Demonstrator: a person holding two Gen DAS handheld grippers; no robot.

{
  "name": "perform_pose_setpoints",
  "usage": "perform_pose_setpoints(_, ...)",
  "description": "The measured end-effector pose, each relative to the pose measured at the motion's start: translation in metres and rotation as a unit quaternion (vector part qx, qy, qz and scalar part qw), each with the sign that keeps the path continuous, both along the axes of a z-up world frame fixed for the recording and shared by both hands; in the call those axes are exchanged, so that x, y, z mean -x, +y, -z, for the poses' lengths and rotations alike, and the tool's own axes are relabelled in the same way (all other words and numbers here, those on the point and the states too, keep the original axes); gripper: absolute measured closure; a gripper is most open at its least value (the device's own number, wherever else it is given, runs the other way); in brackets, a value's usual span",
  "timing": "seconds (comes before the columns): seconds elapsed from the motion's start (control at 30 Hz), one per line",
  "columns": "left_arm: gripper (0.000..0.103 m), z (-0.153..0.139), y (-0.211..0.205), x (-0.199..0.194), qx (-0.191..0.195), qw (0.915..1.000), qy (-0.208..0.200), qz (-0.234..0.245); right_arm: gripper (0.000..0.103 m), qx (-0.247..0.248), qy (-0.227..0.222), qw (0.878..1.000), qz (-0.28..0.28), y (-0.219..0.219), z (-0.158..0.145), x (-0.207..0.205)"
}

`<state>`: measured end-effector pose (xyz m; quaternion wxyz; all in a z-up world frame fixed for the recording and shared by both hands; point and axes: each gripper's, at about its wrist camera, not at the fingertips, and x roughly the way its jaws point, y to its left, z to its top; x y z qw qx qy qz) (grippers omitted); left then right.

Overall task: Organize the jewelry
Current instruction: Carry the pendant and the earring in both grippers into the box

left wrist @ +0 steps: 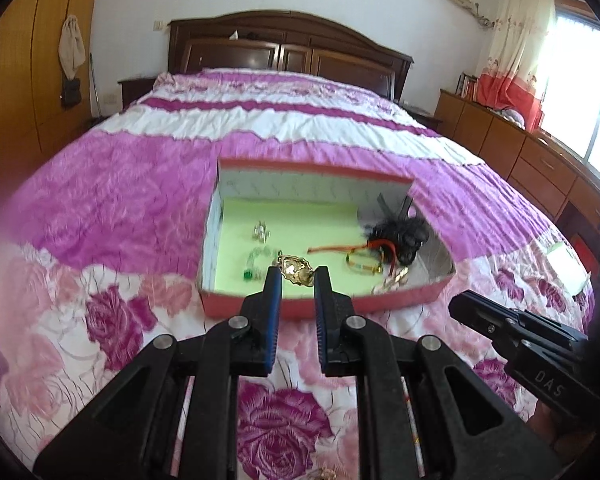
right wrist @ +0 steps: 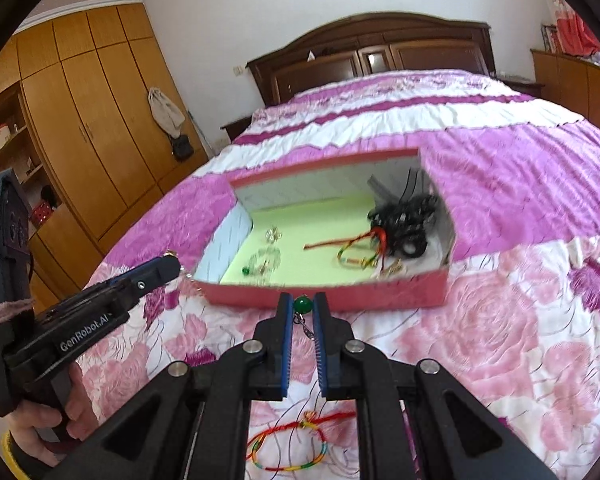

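Note:
A red box (left wrist: 332, 305) with a green floor lies open on the bed; it also shows in the right wrist view (right wrist: 340, 294). Inside are a red-and-gold cord bracelet (left wrist: 362, 258), black hair ties (left wrist: 400, 236) and small silver pieces (left wrist: 260, 234). My left gripper (left wrist: 297, 274) is shut on a gold pendant (left wrist: 296, 272) over the box's near edge. My right gripper (right wrist: 302, 304) is shut on a green bead (right wrist: 302, 305) with a small clasp hanging below it, just before the box's front wall. A multicoloured cord bracelet (right wrist: 288, 446) lies on the bedspread under the right gripper.
The floral pink bedspread (left wrist: 112, 320) spreads all around the box. A dark wooden headboard (left wrist: 288, 46) stands at the far end. Wooden wardrobes (right wrist: 84, 128) stand to the left, low cabinets (left wrist: 512, 148) and a window to the right.

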<state>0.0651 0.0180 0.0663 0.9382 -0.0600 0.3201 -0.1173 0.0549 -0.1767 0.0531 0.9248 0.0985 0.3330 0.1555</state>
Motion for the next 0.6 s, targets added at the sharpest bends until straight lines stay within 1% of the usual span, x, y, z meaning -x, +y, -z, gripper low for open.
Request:
perform_pose_setpoints(0.17,0.095,-0.011,0.0,-0.012,-0.007,0.9998,-0.02,-0.003,0.092,0.01,-0.028,0.999,0.01,-0.006,-0.013,-0.008)
perform_pose_setpoints(0.37,0.095,-0.016,-0.002,-0.03,-0.017,0.9989,-0.042,-0.008,0.091,0.009,-0.055,0.998,0.027,-0.015,-0.026,-0.025)
perform_pose_setpoints(0.6,0.095,-0.012,-0.008,-0.055,-0.022,0.9983,-0.054,-0.009,0.092,0.022,-0.079,0.996,0.043,-0.019,-0.031,-0.049)
